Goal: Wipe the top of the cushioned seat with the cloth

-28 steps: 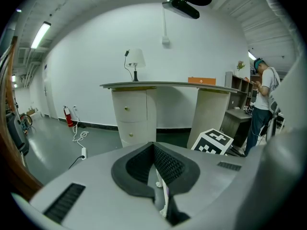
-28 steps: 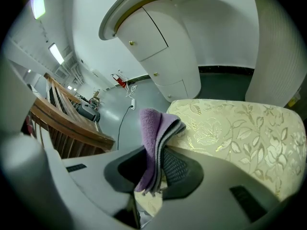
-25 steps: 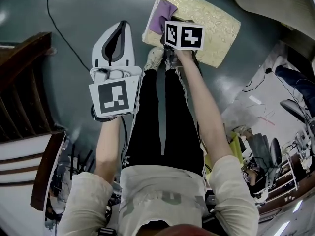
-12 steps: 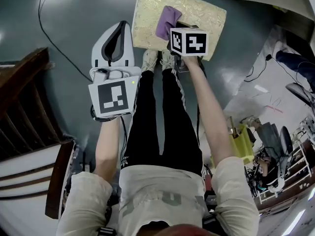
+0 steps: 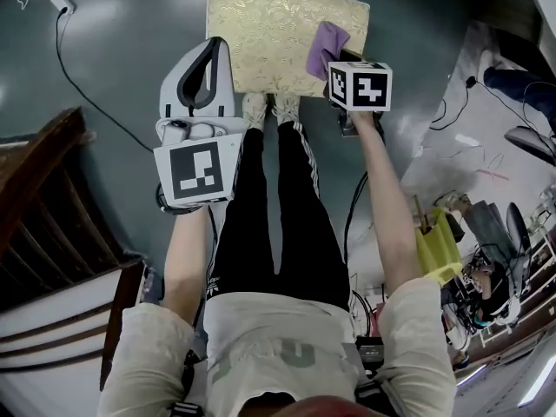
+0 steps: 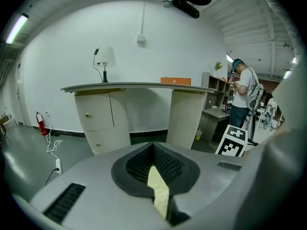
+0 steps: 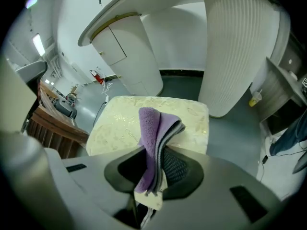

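Right gripper (image 7: pixel 152 176): its jaws are pinching the cloth (image 7: pixel 154 128), a folded purple piece that is sticking up out of them, past the tips.
Cloth: in the head view it is sitting over the right side of the seat (image 5: pixel 269 33), close to the near right corner. I cannot tell whether it is pressing on the fabric.
Seat: a pale gold patterned cushion, lying flat on the grey floor (image 5: pixel 113 59) straight ahead of the person.
Left gripper (image 5: pixel 211 55): it is hanging over the floor to the left of the legs (image 5: pixel 269 207), with its tips near the seat's near left corner and apart from it.
Left jaws: they are sitting drawn together and gripping nothing. A thin slit between them is showing a strip of the gold seat.
Shoes (image 5: pixel 256 107): both are standing right at the seat's near edge.
Right arm: it is stretching forward, carrying its gripper out to the seat's right edge.
Cable (image 5: pixel 87 76): it is trailing across the floor on the left, well apart from the seat.
Background: the left gripper view is looking at a white tabletop (image 6: pixel 139 86) on rounded pedestals. A lamp (image 6: pixel 105 59) is standing on it, and a person (image 6: pixel 244 95) is standing far off at the right.
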A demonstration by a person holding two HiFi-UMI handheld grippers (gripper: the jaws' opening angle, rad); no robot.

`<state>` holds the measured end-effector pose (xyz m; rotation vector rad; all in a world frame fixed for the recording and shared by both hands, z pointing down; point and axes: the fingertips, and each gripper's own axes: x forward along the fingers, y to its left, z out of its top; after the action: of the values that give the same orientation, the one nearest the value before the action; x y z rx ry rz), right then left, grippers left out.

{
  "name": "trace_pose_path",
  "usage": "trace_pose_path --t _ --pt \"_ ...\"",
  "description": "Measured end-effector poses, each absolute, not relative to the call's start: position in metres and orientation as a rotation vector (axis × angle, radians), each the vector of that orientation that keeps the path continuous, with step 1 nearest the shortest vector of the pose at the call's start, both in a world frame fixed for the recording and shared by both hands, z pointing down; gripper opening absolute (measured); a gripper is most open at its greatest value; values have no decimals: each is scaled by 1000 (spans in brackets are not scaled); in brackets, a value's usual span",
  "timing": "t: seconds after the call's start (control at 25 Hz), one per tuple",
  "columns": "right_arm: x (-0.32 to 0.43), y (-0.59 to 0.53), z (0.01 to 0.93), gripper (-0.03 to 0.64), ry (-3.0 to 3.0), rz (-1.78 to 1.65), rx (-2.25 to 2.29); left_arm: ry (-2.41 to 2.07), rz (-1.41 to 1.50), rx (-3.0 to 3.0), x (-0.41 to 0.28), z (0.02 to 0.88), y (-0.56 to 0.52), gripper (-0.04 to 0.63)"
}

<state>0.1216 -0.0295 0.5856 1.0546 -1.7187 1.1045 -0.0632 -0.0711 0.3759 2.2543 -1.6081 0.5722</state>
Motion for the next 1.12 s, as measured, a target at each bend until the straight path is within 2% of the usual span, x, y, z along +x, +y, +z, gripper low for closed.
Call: trace_pose_path --t 0.32,0.68,0.88,1.12 --pt "197 -24 589 89 -1620 1074 1123 -1546 593 2289 -31 386 -77 6" --pt "226 -22 598 89 -1559 1061 1150 -1497 590 2326 -8 390 -79 6" --pt "250 -8 611 89 -1479 1023 1138 -1494 601 2326 -11 391 -78 6" --pt "246 -13 592 89 -1550 1038 1203 -1504 626 2308 -24 399 -77 6"
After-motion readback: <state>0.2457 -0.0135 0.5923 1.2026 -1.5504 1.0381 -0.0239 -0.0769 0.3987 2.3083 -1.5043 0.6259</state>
